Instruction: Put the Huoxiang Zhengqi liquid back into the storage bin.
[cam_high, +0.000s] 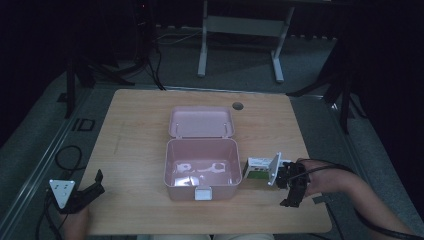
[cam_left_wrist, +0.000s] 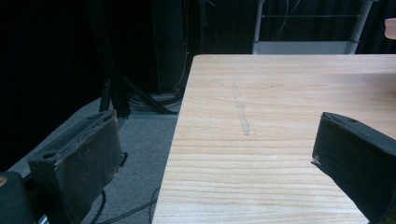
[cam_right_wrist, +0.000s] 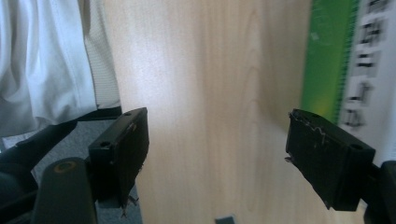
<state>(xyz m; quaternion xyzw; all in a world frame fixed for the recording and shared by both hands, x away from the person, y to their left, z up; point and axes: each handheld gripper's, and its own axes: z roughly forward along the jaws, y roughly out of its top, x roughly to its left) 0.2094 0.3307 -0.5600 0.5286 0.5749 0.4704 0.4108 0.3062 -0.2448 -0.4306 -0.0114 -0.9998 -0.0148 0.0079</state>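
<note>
On the wooden counter (cam_high: 135, 150), near its middle, stands a pink box (cam_high: 202, 170) with its lid thrown back. Just right of the box lies a small white-and-green carton (cam_high: 259, 169), and the right gripper (cam_high: 292, 192) hangs close beside it, tilted downward. Its jaws are spread with nothing between them; bare wood shows in the gap. At the counter's near left corner the left gripper (cam_high: 95, 185) rests, jaws likewise spread wide and empty.

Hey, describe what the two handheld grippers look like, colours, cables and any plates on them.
Both are black with two blocky, scuffed jaws. The left gripper carries a grey three-cornered plate with small dots. A black cable trails from the right gripper.
</note>
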